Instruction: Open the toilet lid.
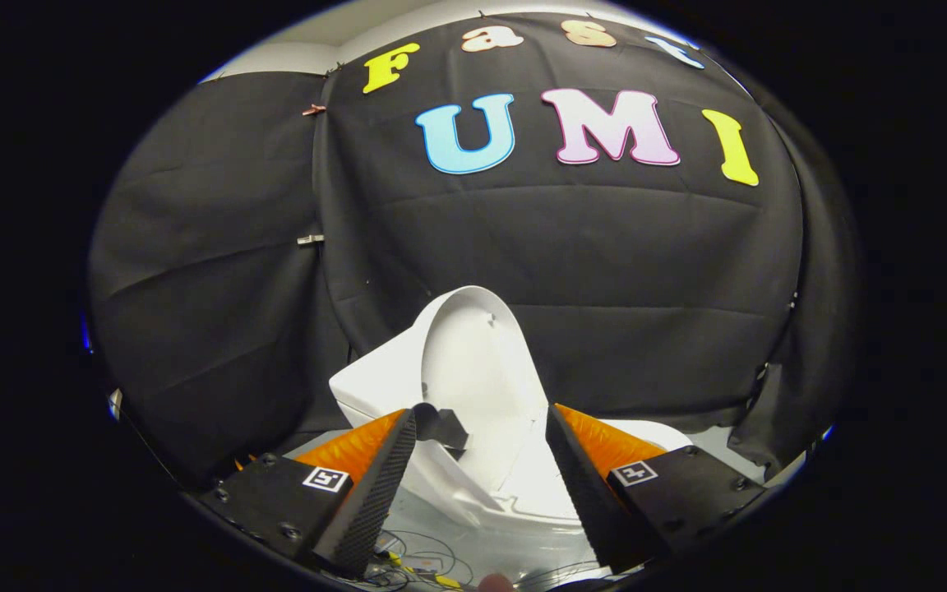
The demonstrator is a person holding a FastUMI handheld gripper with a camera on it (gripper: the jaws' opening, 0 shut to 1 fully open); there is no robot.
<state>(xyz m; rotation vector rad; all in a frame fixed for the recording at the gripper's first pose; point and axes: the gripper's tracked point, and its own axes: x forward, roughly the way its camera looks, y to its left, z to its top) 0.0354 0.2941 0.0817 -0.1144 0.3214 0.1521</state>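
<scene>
A: Where does the toilet lid (473,362) stand?

B: It is raised, tilted steeply up and back toward the black cloth wall (605,271), with its pale underside facing the gripper (480,427). The white toilet (375,386) sits below and behind it, low against the wall.

A: And the fingers?

B: Spread well apart, one to each side of the lid's lower part. I cannot tell if either pad touches it; nothing is clamped. A small dark tab (445,427) sits by the tip of the left finger (387,469), close to the lid's edge.

A: So how far along is it?

B: Mostly done, I would judge. The lid is clearly up off the seat. What may remain is tipping it fully back so it rests by itself, then drawing the gripper clear.
</scene>
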